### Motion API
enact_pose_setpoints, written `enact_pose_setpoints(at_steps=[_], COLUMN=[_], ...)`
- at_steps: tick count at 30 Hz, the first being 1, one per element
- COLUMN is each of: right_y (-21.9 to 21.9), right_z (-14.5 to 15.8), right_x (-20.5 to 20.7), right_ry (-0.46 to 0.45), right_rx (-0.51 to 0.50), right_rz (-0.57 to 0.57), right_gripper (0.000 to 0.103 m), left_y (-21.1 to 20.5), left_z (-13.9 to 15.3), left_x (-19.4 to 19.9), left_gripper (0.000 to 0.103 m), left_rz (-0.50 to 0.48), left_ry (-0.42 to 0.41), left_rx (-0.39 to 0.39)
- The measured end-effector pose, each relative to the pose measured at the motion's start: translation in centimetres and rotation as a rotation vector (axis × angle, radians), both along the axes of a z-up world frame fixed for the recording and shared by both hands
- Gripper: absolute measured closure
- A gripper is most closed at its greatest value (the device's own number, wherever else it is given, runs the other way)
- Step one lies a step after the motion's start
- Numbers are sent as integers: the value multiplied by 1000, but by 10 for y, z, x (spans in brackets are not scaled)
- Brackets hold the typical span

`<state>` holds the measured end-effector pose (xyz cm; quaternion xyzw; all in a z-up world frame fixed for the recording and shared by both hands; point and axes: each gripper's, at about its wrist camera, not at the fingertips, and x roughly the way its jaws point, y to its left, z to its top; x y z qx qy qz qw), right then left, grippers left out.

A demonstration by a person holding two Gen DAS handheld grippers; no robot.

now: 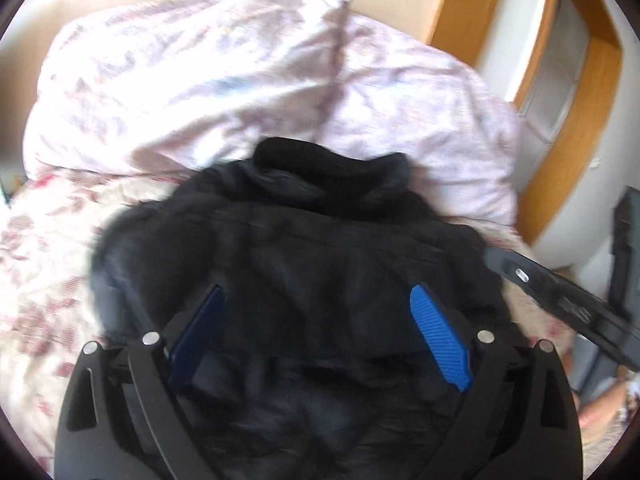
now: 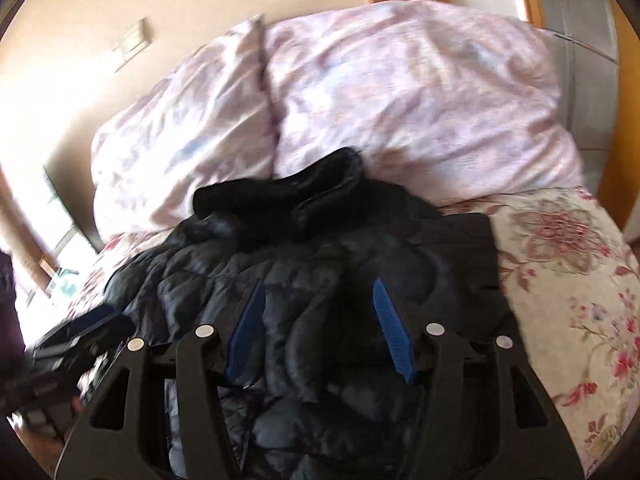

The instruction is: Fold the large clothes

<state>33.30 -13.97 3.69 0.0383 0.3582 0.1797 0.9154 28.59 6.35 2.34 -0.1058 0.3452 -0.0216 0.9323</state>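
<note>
Black quilted puffer jacket lies bunched on the floral bedsheet, collar end touching the foot of the crumpled pale-pink duvet piled behind it

Left gripper – jaws spread wide, blue ribbed pads clear of the fabric, nothing clamped; jacket only lies under the gap. Right gripper – jaws about half apart over the jacket's puffy middle; a fold of it sits between the pads, but blur hides whether they press on it

Edges, relative to the jacket: right side ends in a straight, flat hem, bare sheet beyond it up to the bed's rounded edge – open room there. Left side is ragged and lumpy, with the other gripper close by. Far side is blocked by the duvet, wooden door frame beyond that

Jacket shell slightly shiny, stitched in soft baffles; collar matte, rolled thick
</note>
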Motion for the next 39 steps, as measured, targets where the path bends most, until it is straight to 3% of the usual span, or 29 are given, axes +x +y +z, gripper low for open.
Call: enact_pose_setpoints(at_steps=[6,10,15,19,22,25,28,34,39], right_y=[32,40,34,36,38,28,6,-16,-12], right_z=[-32,-64,-80,-86,-75,-44,-17,11,4], right_x=[15,36,61,70,65,61,79,148,192], right_ry=[107,207,283,288,274,180,132,98,107], right_rx=[-73,-170,-137,-156,-208,-188,-117,55,34], right_rz=[105,53,20,16,39,50,-30,-184,-201], right_gripper=[50,49,49,49,49,49,49,54,55], left_y=[34,47,46,45,45,58,72,61,55], left_z=[-14,-33,-50,-67,-62,-41,-12,27,12], left_x=[10,26,45,63,61,56,68,130,175], left_gripper=[10,11,12,12,13,13,13,19,35], left_rz=[103,139,149,155,127,79,86,101,50], left_ry=[55,128,177,233,246,215,164,113,182], left_rx=[94,140,194,193,171,40,-61,12,50])
